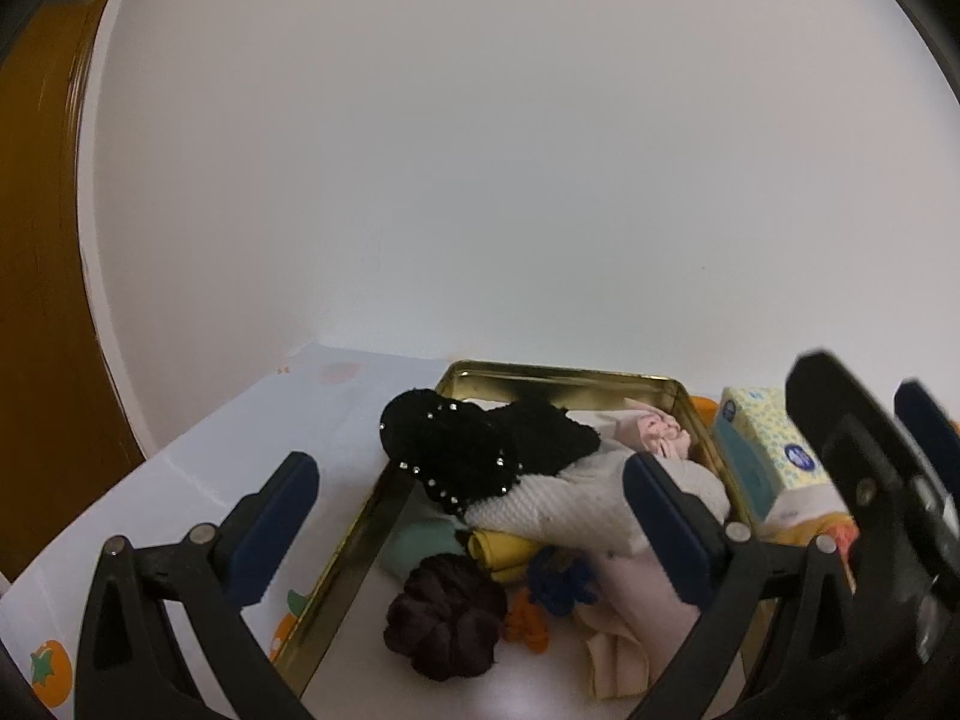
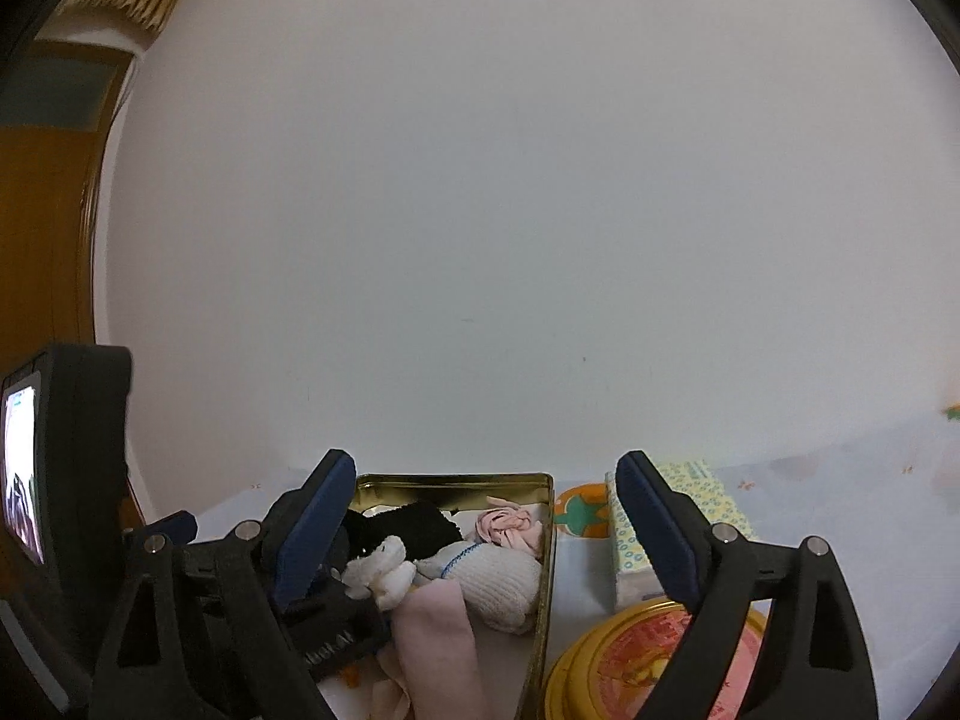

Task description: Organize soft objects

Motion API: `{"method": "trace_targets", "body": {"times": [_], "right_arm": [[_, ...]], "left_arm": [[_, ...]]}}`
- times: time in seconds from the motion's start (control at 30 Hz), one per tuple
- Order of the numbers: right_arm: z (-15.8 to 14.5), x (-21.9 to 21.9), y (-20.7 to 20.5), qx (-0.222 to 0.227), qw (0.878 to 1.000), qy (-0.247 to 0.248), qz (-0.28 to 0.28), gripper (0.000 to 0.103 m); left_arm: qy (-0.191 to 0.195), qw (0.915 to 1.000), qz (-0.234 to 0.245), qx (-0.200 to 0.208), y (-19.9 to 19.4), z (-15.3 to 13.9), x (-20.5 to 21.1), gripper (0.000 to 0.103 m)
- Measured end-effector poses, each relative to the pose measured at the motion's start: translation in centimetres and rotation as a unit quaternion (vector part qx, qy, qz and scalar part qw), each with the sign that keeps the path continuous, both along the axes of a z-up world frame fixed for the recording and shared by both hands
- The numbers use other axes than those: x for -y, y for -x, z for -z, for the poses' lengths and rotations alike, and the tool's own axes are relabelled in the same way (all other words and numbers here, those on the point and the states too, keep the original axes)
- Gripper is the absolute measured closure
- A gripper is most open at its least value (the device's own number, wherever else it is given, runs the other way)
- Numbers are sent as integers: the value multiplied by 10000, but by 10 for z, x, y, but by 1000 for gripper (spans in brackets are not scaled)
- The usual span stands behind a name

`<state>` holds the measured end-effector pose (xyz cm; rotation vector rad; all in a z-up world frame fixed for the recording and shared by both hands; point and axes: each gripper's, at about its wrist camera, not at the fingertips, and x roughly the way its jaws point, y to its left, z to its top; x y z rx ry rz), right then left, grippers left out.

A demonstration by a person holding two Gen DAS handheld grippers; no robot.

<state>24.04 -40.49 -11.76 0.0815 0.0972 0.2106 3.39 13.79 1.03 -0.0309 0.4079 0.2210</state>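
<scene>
**Inspector:** Left wrist view. The left gripper [image 1: 471, 519] is hovering with its jaws standing wide apart, nothing pressed between the pads. Below it the gold tin [image 1: 558, 373] is sitting on a white cloth with orange fruit prints [image 1: 198, 456]. The black beaded piece [image 1: 447, 441] is lying over the tin's left rim; the white knit sock [image 1: 570, 501], pink fabric [image 1: 624, 606], a yellow roll [image 1: 498, 549] and a dark maroon scrunchie [image 1: 444, 615] are crowding the inside.

**Clerk:** Any room at the edges?

**Inspector:** Bare cloth is lying to the tin's left. On its right a tissue pack [image 1: 768, 450] is standing just beside the wall, and part of the other gripper is filling that corner.

**Clerk:** Right wrist view?

**Inspector:** The right gripper [image 2: 486, 525] is also gaping, holding nothing. The same tin [image 2: 543, 546] is showing between its fingers, soft items heaped within. Right of the tin, the tissue pack [image 2: 627, 546] and a round yellow lid [image 2: 591, 666] are narrowing the gap. A plain white wall [image 2: 510, 210] is backing the table; a wooden door [image 2: 42, 228] is standing at left.
</scene>
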Motion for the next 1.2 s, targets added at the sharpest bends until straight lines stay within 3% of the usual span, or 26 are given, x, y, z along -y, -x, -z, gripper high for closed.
{"method": "trace_targets", "body": {"times": [0.4, 0.77, 1.2], "right_arm": [[-6, 14, 36, 456, 9989, 68, -45, 10], [-2, 23, 61, 438, 9989, 117, -87, 7], [6, 28, 51, 328, 9994, -66, -26, 7]], "left_arm": [[-124, 9983, -77, 562, 32, 1, 5, 0], [-185, 9977, 65, 642, 51, 1, 13, 0], [-209, 9969, 133, 745, 63, -5, 18, 0]]}}
